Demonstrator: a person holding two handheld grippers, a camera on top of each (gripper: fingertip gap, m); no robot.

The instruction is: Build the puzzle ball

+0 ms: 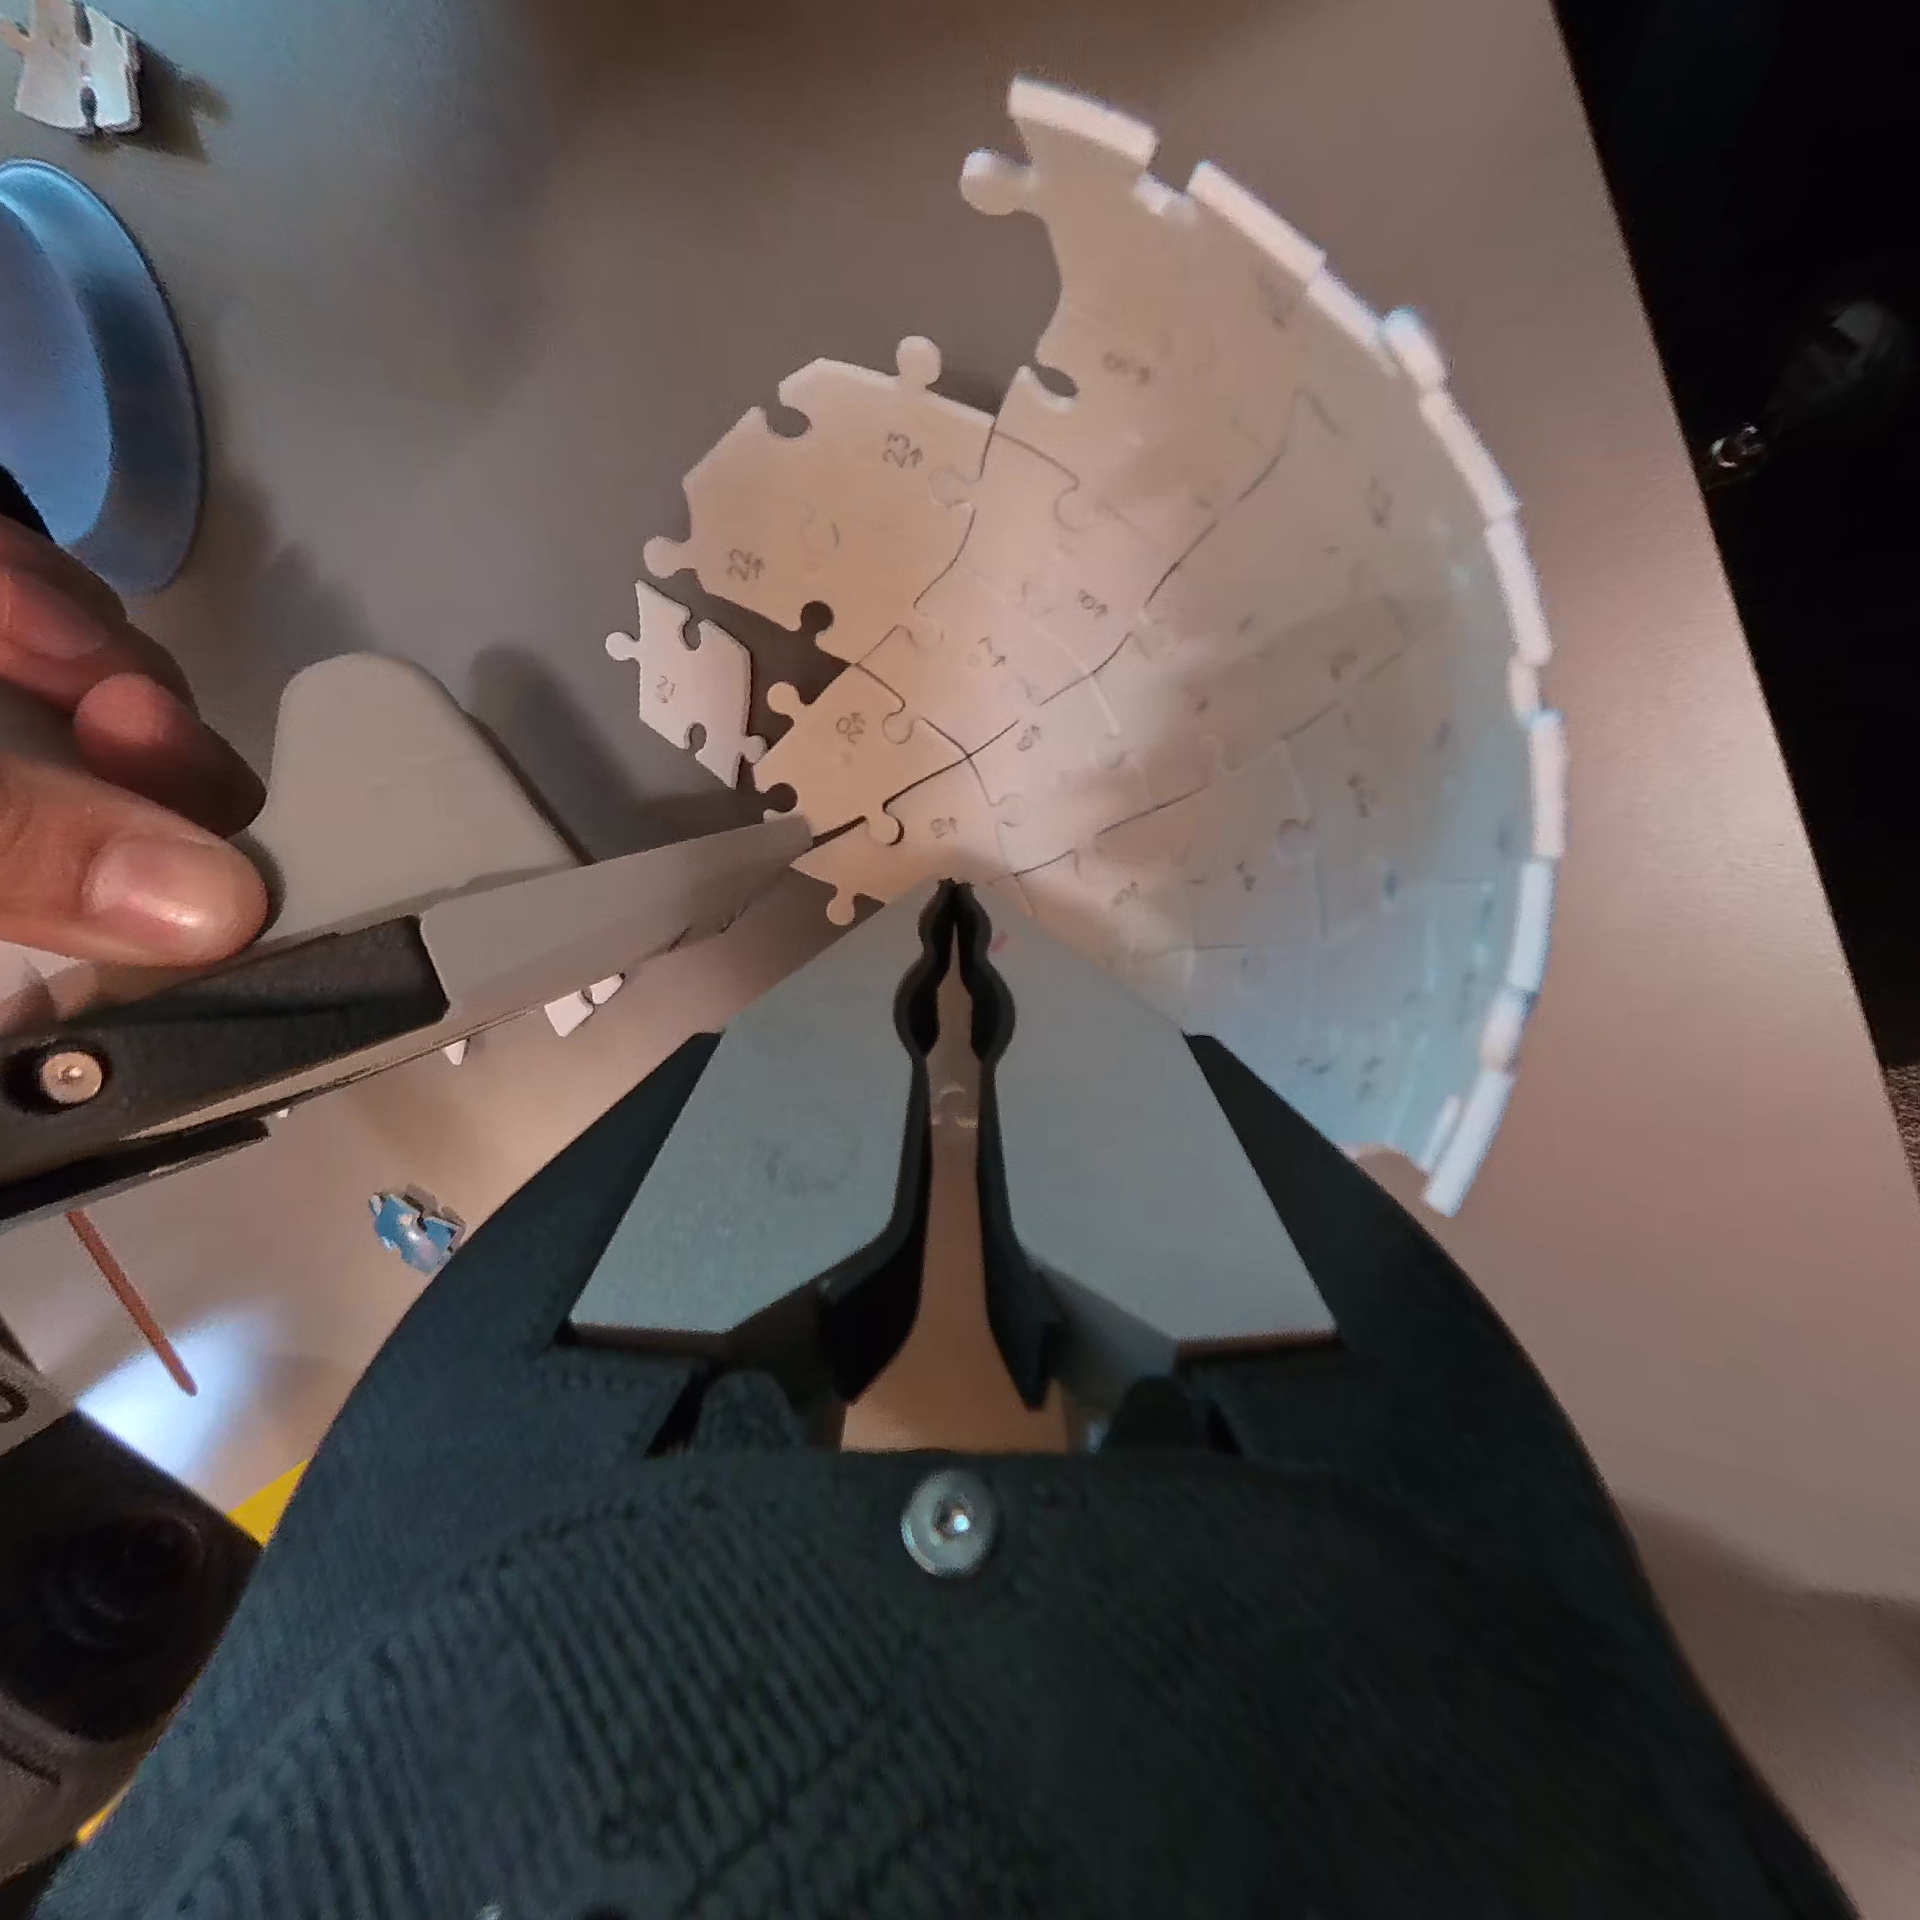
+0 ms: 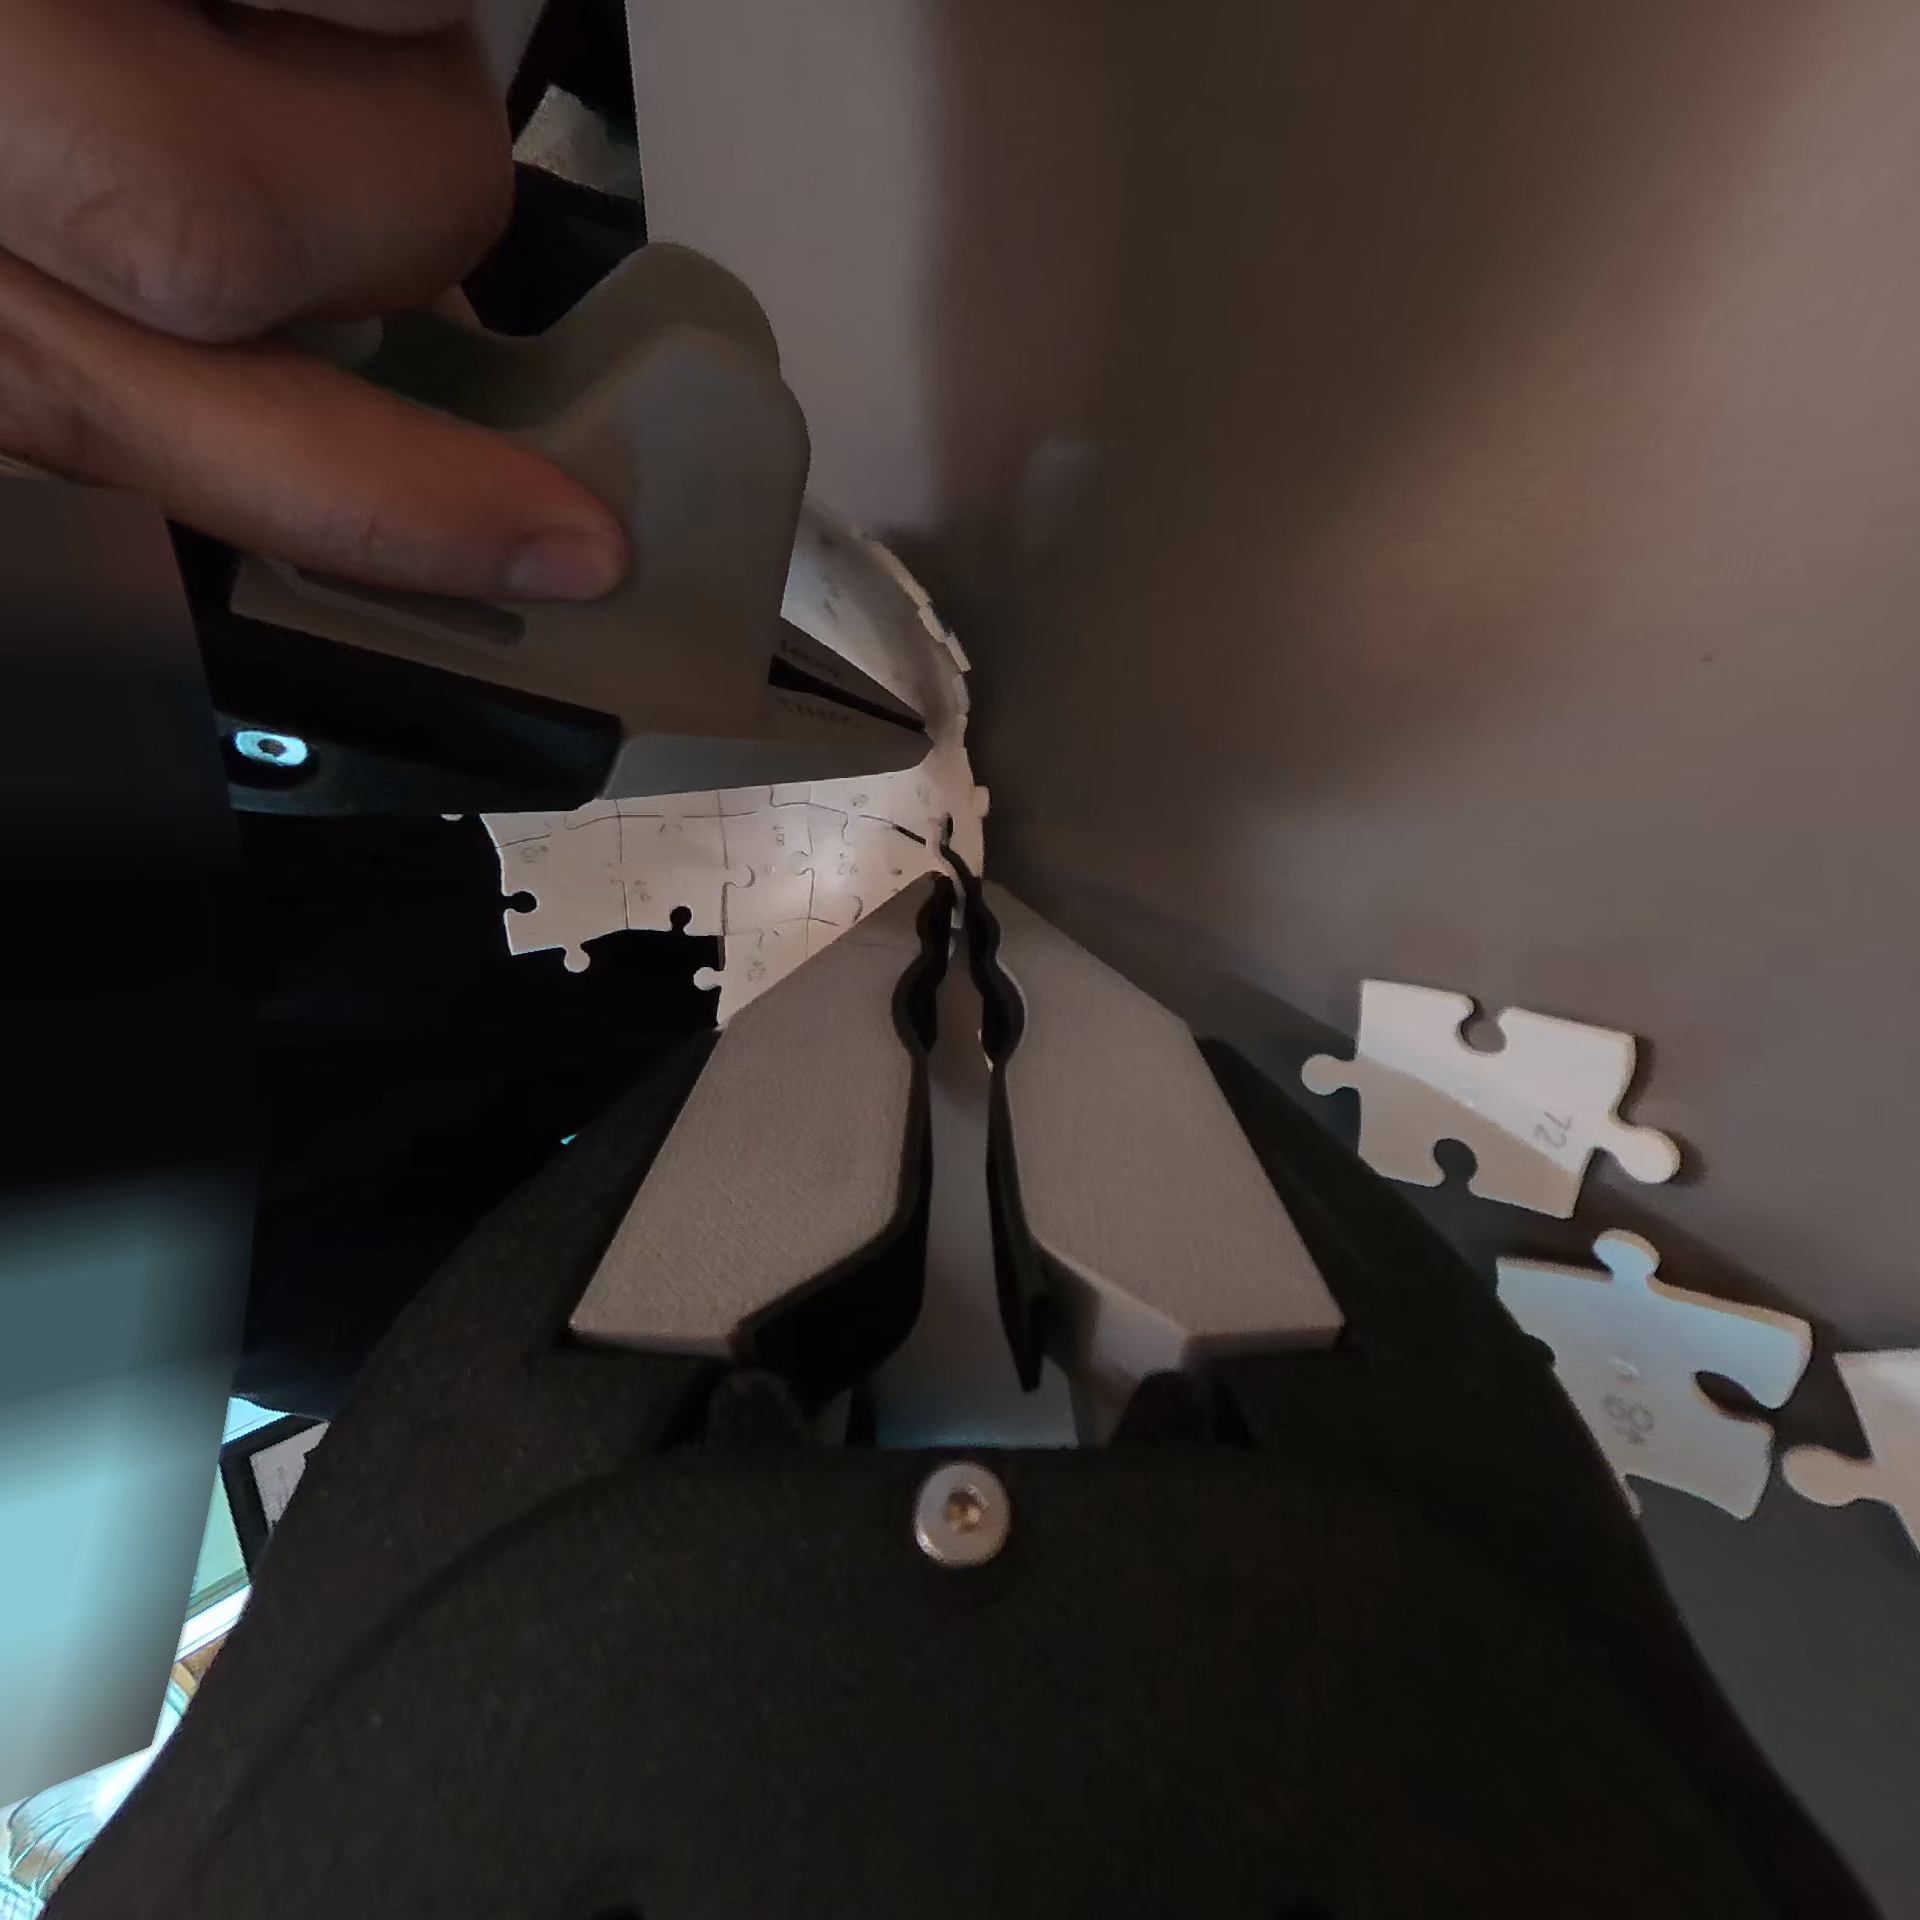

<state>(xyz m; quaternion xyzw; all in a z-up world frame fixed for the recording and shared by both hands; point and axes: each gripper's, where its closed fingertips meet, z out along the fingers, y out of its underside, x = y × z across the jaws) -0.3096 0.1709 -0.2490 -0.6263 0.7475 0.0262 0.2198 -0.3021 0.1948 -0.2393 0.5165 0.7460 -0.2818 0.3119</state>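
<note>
Both grippers, left gripper point(image 1: 948, 891) and right gripper point(image 2: 951, 836), pinch the puzzle ball point(image 1: 1195, 644) rim.

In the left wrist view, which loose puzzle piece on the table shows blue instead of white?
The small blue piece lying left of the left gripper's fingers. The loose piece beside the shell and the far one are white.

Grey-brown tabletop point(image 1: 540, 260): loose white puzzle pcs point(image 2: 1486, 1101), blue pc point(image 1: 416, 1231), blue disc point(image 1: 94, 364)

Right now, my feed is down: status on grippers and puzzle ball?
Left gripper shut on puzzle shell rim. Right gripper shut on same rim. Loose piece beside the gap, unfitted.
</note>
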